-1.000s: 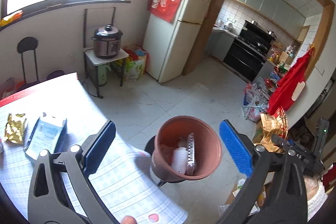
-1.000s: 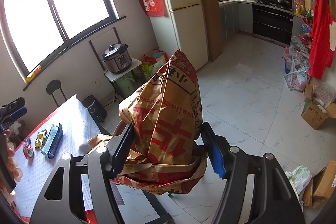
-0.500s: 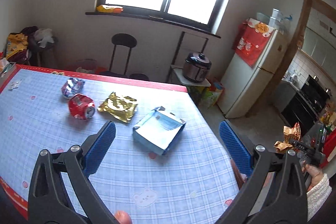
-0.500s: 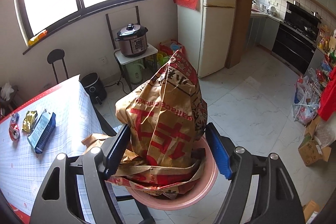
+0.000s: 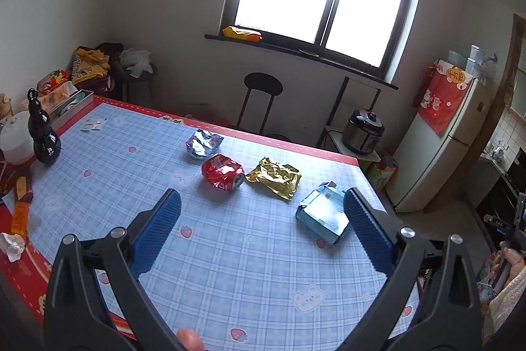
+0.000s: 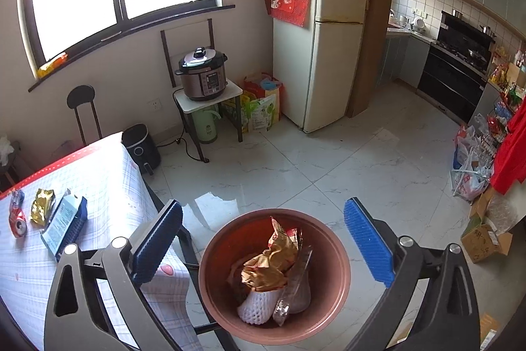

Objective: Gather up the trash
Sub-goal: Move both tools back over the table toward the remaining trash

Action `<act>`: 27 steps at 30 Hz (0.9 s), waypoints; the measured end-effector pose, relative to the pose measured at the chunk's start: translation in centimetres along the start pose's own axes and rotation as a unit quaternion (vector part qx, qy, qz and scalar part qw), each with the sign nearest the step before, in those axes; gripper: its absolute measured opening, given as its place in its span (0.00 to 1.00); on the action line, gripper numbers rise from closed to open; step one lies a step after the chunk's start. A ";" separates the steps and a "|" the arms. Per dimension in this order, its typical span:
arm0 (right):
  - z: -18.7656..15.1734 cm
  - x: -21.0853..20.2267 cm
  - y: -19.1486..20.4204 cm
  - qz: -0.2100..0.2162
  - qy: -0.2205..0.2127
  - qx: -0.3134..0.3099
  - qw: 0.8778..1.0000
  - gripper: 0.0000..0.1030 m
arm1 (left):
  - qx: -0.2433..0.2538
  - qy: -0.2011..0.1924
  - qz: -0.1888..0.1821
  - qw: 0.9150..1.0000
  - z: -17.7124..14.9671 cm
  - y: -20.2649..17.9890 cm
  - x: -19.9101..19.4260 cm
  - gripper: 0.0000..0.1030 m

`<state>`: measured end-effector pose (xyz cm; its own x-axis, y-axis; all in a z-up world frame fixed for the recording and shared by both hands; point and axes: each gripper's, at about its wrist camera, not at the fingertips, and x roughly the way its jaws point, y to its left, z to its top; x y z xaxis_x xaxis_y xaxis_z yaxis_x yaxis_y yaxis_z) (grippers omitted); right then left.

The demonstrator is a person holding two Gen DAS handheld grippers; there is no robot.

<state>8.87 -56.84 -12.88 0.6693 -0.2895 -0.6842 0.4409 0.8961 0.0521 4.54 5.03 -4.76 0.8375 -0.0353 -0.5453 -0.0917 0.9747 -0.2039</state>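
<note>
My left gripper (image 5: 261, 224) hangs open above the blue checked table (image 5: 230, 272) with nothing between its jaws. Ahead of it lie a crushed red can (image 5: 223, 175), a gold wrapper (image 5: 274, 181), a silvery wrapper (image 5: 203, 144) and a blue carton (image 5: 321, 217) close to its right finger. My right gripper (image 6: 261, 240) is above the brown bin (image 6: 213, 295), its jaws opening wide and empty. The brown paper bag (image 6: 268, 265) lies inside the bin on a white foam net (image 6: 258, 306). The same carton (image 6: 64, 224), gold wrapper (image 6: 42, 209) and can (image 6: 18, 221) show at the left.
A black gourd-shaped bottle (image 5: 44, 134) and white pot stand at the table's left edge, crumpled paper (image 5: 12, 247) near its front corner. A stool (image 5: 263, 84), a rice cooker (image 6: 203, 74) on a small stand, a fridge (image 6: 323, 38) and floor boxes (image 6: 486, 239) ring the space.
My left gripper swung from over the bin to over the table. My right gripper opened and the paper bag dropped from between its pads into the bin.
</note>
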 end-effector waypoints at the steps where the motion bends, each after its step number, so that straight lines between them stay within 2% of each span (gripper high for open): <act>1: 0.0 -0.3 0.2 0.006 0.000 -0.001 1.000 0.95 | -0.002 -0.005 0.005 1.000 0.0 0.3 -0.4 0.94; 6: 0.0 -2.0 1.8 0.034 -0.007 -0.004 0.999 0.95 | -0.007 -0.016 0.026 0.999 0.1 1.8 -1.8 0.95; 15: -1.4 -3.6 6.6 0.083 -0.004 -0.022 0.996 0.95 | -0.008 -0.012 0.034 0.999 -1.4 2.8 -2.7 0.95; 24: -4.1 -4.4 14.1 0.106 0.020 -0.027 0.994 0.95 | -0.001 -0.001 0.033 0.999 -1.1 7.4 -1.1 0.95; 27: -4.5 -4.9 17.0 0.118 0.014 -0.034 0.992 0.95 | -0.005 0.007 0.027 1.000 -0.7 9.4 -0.1 0.95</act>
<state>10.41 -38.67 -11.87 0.7316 -0.0608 -0.6791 0.2323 0.9587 0.1644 3.19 14.04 -7.17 0.8237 0.0134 -0.5669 -0.1418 0.9728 -0.1830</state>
